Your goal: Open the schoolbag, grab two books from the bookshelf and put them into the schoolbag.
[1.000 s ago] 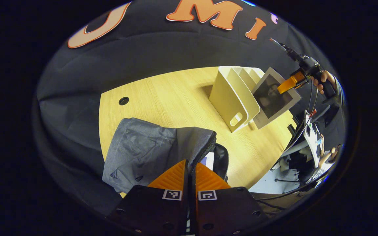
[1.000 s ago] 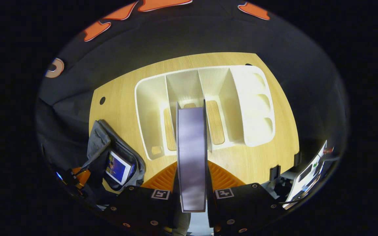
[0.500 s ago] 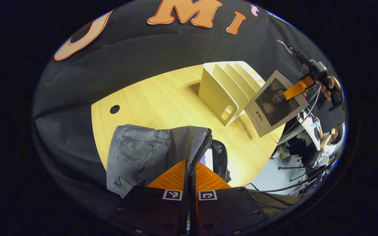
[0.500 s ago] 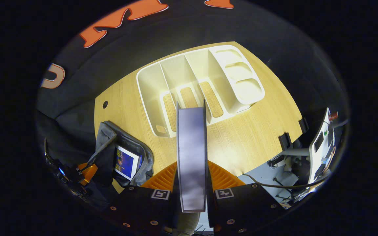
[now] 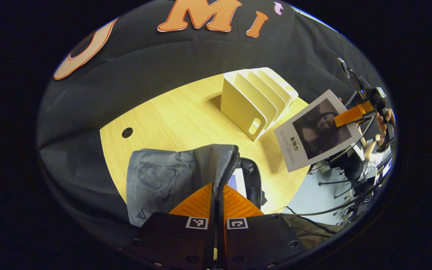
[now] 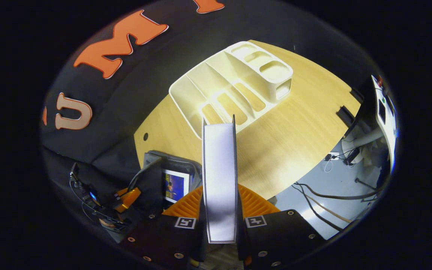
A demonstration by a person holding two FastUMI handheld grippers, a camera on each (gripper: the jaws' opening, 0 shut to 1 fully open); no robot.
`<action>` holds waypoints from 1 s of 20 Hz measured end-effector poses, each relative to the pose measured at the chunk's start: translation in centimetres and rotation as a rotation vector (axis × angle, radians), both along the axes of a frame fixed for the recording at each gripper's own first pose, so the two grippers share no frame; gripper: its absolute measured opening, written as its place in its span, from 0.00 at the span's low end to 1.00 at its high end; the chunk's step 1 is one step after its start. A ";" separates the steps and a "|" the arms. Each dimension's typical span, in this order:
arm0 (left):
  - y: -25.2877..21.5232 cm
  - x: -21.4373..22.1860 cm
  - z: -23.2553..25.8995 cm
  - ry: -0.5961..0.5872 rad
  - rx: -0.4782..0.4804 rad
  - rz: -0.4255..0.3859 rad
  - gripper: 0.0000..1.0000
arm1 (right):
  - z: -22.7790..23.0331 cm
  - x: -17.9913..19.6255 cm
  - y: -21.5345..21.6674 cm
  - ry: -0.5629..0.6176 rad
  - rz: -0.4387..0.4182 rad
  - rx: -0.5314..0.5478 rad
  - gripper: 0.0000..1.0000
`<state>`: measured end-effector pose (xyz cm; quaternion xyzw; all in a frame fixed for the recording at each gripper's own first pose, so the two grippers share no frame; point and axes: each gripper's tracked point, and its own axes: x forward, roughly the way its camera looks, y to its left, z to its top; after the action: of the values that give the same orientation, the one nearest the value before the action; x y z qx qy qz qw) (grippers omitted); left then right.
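Right gripper (image 6: 219, 204) clamps the second book (image 6: 219, 176) by its edge; thin, stiff, light, could pivot. Left gripper (image 5: 216, 197) pinches the soft schoolbag (image 5: 171, 176) lip beside the zipper.

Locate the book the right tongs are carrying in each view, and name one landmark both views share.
Left gripper view: the book hangs at the right, front cover showing, clamped by the right tongs, off the table's edge beside the bookshelf.
Right gripper view: the book stands edge-on at bottom centre, between the right tongs' fingers.
Shared landmark: the cream bookshelf on the wooden table.
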<state>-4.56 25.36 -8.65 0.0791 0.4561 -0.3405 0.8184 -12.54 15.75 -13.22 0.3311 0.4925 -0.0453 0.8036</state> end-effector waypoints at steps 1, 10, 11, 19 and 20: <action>0.1 0.0 0.1 -0.002 -0.001 0.000 0.04 | 0.2 -0.1 0.5 -0.024 -0.003 0.036 0.33; 1.6 0.9 2.1 -0.018 -0.037 0.059 0.04 | -1.4 1.1 9.9 -0.115 0.030 0.324 0.32; 1.8 0.7 2.3 -0.019 -0.040 0.062 0.04 | -1.8 1.3 11.2 -0.117 0.040 0.351 0.32; 2.4 0.5 3.4 -0.032 -0.060 0.070 0.04 | -5.6 4.9 19.8 -0.130 0.065 0.488 0.32; 2.3 0.4 3.5 -0.035 -0.066 0.068 0.04 | -6.3 5.5 20.5 -0.138 0.074 0.470 0.32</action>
<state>-4.11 27.67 -5.11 0.0425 0.4325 -0.3259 0.8396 -7.06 36.20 -19.52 0.4931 0.4451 0.1226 0.7374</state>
